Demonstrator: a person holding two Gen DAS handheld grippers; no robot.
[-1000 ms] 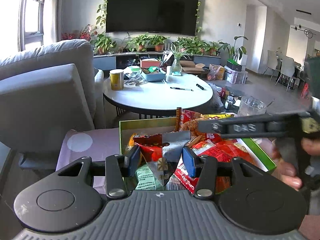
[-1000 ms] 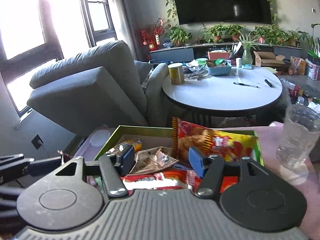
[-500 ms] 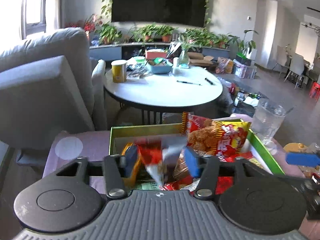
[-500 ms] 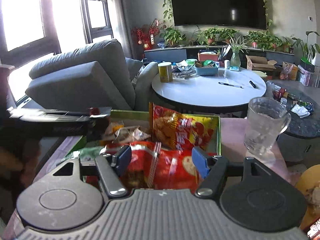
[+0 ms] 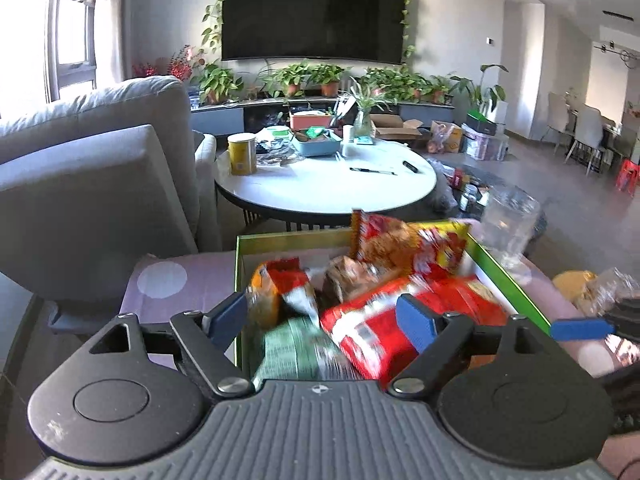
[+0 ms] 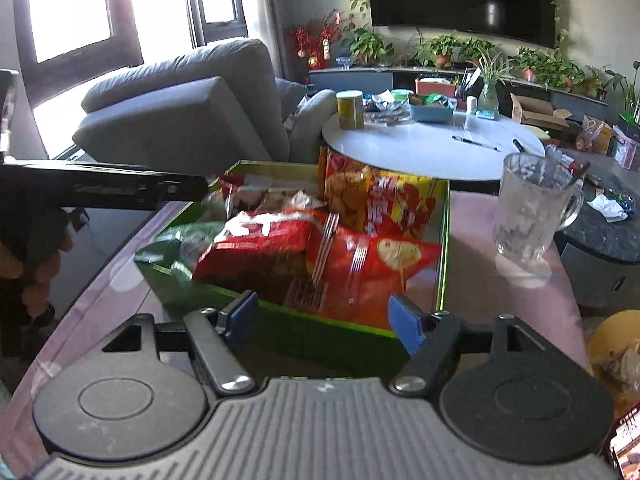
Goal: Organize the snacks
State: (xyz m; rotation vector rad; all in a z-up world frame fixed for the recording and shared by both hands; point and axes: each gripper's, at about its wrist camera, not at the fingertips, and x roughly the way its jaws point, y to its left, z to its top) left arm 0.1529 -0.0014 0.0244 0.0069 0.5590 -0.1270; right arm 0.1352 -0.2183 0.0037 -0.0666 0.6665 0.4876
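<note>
Left claw (image 5: 320, 320): opening wide, blue pads apart, gripping nothing; snack bags below and between the pads, none pressed.
Right claw (image 6: 322, 316): opening, near full spread, empty; hovering just short of the box's near wall.
Box (image 5: 508, 276): green, open-topped, on the pink worktop (image 5: 188, 300); holds the snacks.
Snacks, left view: green bag (image 5: 296, 352) nearest, red bag (image 5: 368, 332) beside it, orange-and-red packet (image 5: 280, 284) at the left wall, tall red-yellow bag (image 5: 404, 240) upright at the far wall; all blurred, print unreadable.
Snacks, right view: same tall bag (image 6: 380, 200) standing against the far wall, two red bags (image 6: 320, 248) lying in front, green bag (image 6: 180, 248) spilling over the left corner.
Only in left view: whole round white table (image 5: 324, 184), dining chairs far right, one blue pad of the right claw (image 5: 580, 329) at the right edge.
Only in right view: box's near outer wall (image 6: 320, 328), left claw's black arm (image 6: 104, 190) crossing from the left, a hand (image 6: 40, 264) beneath it.
Glass mug (image 6: 532, 212): sharp and upright on the worktop right of the box; in left view smeared (image 5: 508, 224), possibly the same mug.
Yellow thing (image 6: 616, 340): right edge, kind unclear.
</note>
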